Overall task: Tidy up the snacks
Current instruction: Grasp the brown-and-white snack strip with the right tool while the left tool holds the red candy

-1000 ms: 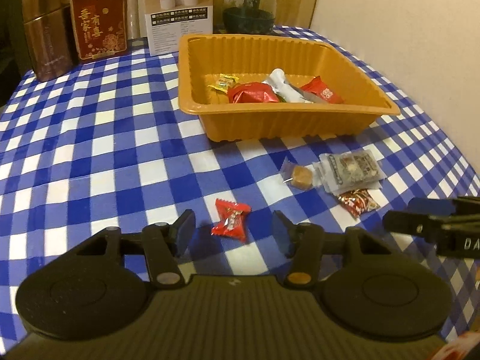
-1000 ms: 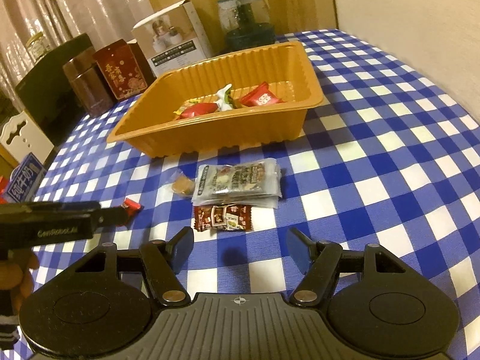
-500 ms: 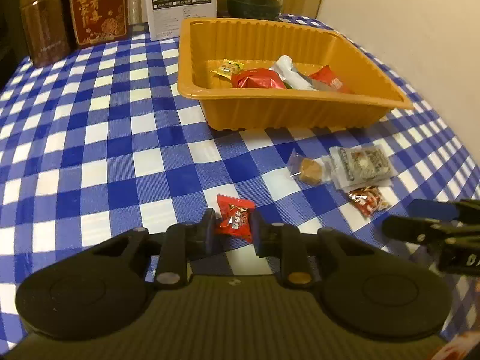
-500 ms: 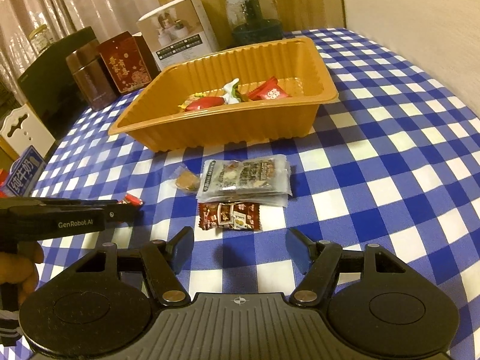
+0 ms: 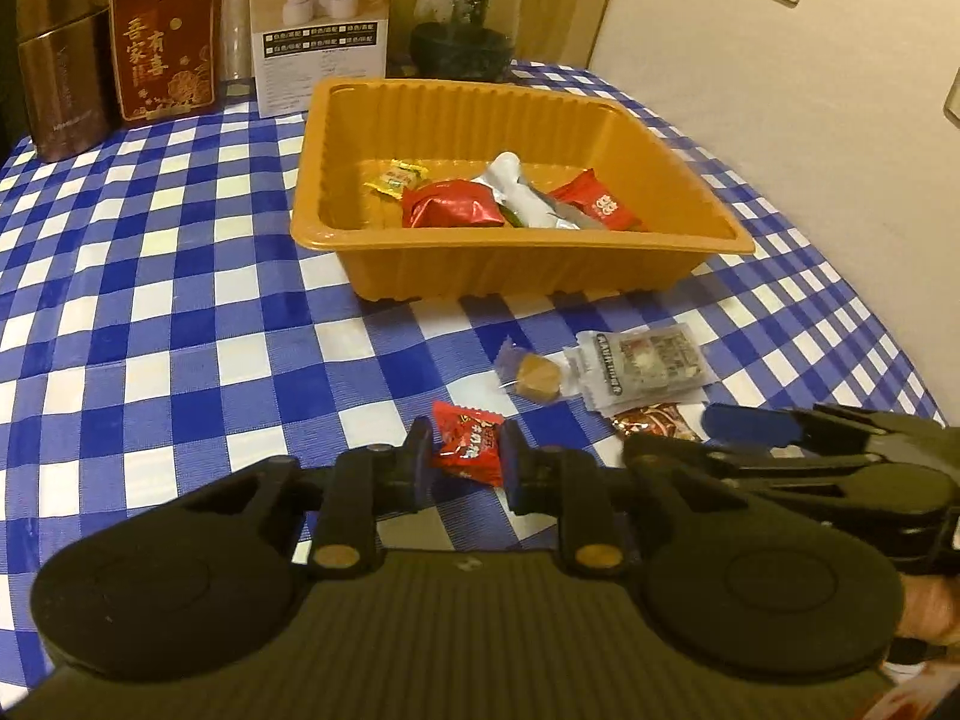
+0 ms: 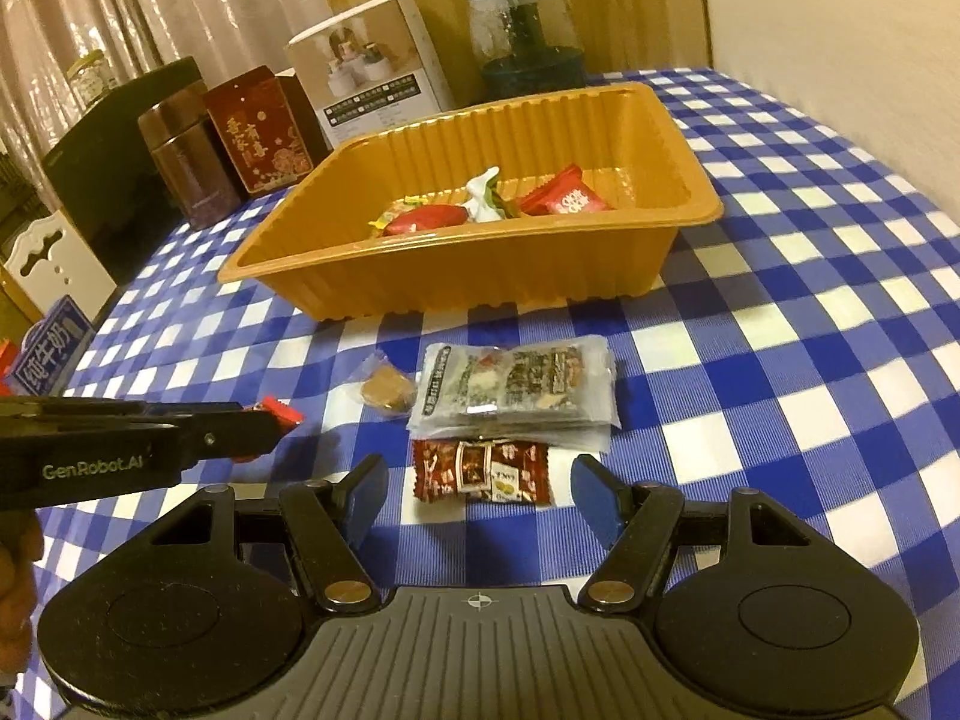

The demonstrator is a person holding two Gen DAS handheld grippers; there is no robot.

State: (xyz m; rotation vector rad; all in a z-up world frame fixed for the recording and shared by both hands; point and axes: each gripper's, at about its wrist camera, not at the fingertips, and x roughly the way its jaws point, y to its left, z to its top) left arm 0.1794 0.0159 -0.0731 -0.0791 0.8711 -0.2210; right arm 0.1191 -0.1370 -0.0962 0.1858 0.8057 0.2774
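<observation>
My left gripper (image 5: 467, 455) is clamping a red candy (image 5: 469, 441) between its pads, near the orange tray (image 5: 516, 273). My right gripper (image 6: 479, 495) is hovering with fingers spread wide around a dark red wrapped sweet (image 6: 482, 473), not touching it, on the checked tablecloth (image 6: 780, 372).

One tray (image 5: 456, 267) holds four snacks (image 5: 451, 204). Near it on the desk (image 5: 168, 324) lie four more: red candy (image 5: 469, 441), caramel (image 5: 538, 373), clear packet (image 5: 645, 360), brown candy (image 6: 481, 472).
</observation>
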